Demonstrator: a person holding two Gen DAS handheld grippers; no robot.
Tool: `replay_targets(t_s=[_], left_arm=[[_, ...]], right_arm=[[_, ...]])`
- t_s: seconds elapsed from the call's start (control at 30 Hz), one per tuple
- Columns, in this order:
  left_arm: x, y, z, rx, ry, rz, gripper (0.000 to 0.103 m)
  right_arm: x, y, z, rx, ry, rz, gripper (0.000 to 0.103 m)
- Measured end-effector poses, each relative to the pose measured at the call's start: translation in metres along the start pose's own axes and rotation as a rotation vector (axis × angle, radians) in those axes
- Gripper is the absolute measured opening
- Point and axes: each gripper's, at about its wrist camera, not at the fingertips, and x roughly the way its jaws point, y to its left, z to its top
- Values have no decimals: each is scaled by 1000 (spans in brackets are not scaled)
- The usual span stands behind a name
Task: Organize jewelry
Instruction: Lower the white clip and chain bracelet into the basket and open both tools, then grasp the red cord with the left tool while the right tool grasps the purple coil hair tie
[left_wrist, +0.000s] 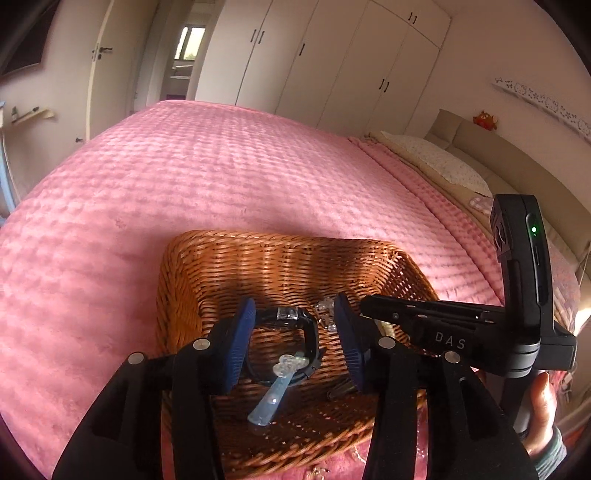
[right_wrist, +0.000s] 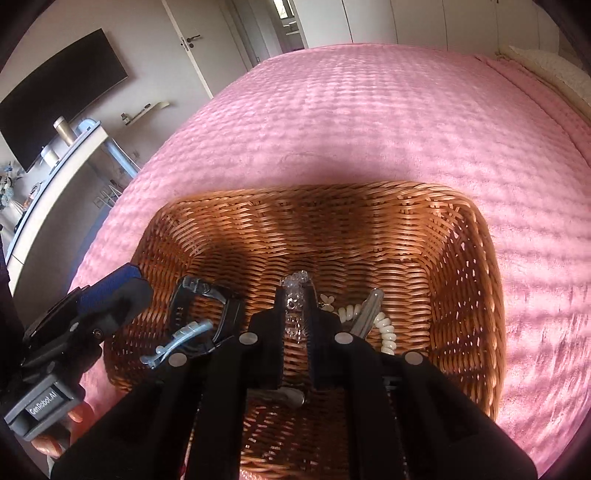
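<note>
Black watch (left_wrist: 291, 334) and pale blue strap (left_wrist: 275, 391) are lying in the wicker basket (left_wrist: 229, 266) between the left gripper's (left_wrist: 297, 339) apart jaws, untouched. Right gripper (right_wrist: 295, 314), angling down into the basket, is clamping a clear bead bracelet (right_wrist: 295, 295).

The right gripper's fingers (right_wrist: 295, 332) cover most of the clear beaded piece (right_wrist: 295, 291), the near rim of the wicker basket (right_wrist: 461, 229) drops off the bottom edge in both views, and that small dark thing (left_wrist: 341, 389) behind the left gripper's finger (left_wrist: 352, 347) is too hidden to name.
</note>
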Motion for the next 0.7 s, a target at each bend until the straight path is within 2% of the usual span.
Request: replay_targets(t_s=[0.07, 0.13, 0.2, 0.27, 0.33, 0.5, 0.7], left_arm=[[-18, -2, -2, 10, -22, -7, 47], [-38, -6, -6, 29, -46, -10, 48], [-58, -9, -12, 46, -63, -14, 52], [-77, -10, -19, 54, -81, -16, 56], [-92, -11, -26, 60, -93, -13, 59], [-123, -9, -51, 73, -101, 2, 60], [-128, 7, -86, 44, -61, 11, 60]], right_arm=[[-18, 3, -7, -15, -22, 9, 9], [-39, 6, -16, -29, -50, 7, 13], [-58, 8, -27, -39, -79, 14, 27], [-74, 11, -38, -53, -101, 6, 35], [-88, 13, -51, -66, -119, -6, 35], [-108, 19, -88, -99, -146, -40, 35], [-94, 10, -118, -54, -114, -58, 35]])
